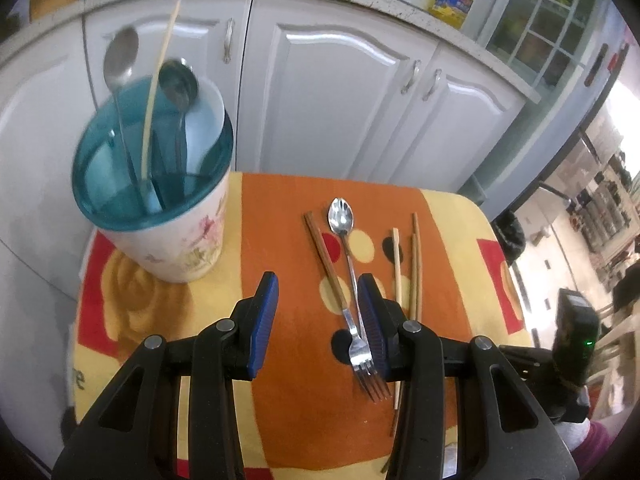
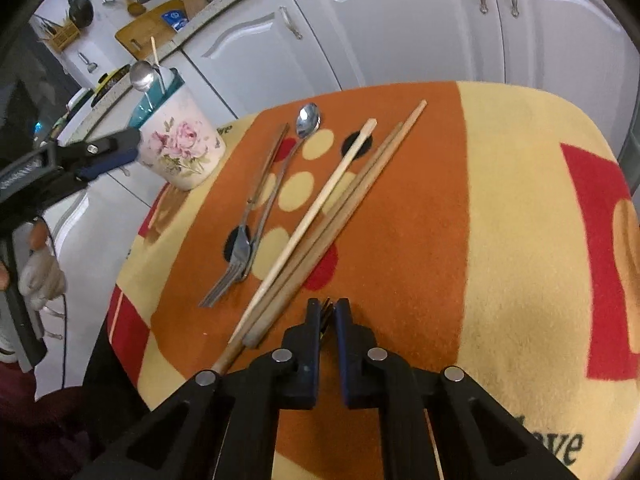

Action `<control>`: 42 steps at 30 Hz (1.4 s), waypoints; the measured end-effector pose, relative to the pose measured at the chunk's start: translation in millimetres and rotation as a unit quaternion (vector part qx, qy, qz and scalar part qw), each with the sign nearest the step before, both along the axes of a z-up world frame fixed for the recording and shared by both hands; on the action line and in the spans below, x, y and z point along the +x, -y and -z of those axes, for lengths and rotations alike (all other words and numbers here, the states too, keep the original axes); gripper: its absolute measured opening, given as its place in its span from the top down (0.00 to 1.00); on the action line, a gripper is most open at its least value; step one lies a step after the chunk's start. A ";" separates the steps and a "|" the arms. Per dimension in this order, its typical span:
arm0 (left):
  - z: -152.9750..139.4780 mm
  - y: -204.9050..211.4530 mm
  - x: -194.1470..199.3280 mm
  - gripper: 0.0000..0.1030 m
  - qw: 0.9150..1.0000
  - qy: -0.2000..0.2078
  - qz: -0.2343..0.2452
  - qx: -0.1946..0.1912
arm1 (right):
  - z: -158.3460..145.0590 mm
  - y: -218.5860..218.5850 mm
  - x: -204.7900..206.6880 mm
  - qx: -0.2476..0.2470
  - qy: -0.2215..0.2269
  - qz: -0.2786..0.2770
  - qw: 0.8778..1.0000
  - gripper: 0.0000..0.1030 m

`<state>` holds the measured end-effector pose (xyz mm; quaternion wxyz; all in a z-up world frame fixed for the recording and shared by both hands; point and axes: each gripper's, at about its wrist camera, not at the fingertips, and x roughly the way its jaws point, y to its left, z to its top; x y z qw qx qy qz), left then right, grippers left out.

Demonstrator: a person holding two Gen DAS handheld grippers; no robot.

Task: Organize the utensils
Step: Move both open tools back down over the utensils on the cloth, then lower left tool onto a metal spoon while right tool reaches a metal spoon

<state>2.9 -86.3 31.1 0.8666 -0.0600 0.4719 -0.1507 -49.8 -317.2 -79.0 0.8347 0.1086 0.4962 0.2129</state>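
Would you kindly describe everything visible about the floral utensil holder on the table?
The utensil holder is a round, cream-coloured cup printed with pink roses, topped by a translucent teal rim that looks like plastic. A divider splits its inside into compartments. It stands upright at the table's far left corner on the patterned cloth, beside the white cabinets. Two metal spoons and one pale chopstick stand in it, leaning on the rim. The left claw hangs open nearby, not touching it.

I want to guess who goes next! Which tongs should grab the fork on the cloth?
Probably the left tongs: they are open, with the fork just beside them. The right tongs look closed on a thin utensil.
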 end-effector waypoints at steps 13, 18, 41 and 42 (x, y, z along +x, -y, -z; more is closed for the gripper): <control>22.8 21.4 17.7 0.61 0.999 -0.041 0.011 0.001 | -19.7 38.8 20.9 0.010 0.035 0.060 0.998 0.97; 23.5 42.4 38.5 0.61 0.999 -0.038 0.021 0.017 | -22.1 45.6 32.4 0.008 0.043 0.073 0.996 0.97; 71.1 82.6 122.8 0.61 0.994 -0.060 0.017 0.093 | 2.9 38.2 20.1 0.022 -0.011 0.033 0.999 0.67; 73.4 83.1 124.9 0.61 0.993 -0.060 0.016 0.098 | 3.4 42.1 18.6 0.023 -0.013 0.032 0.999 0.67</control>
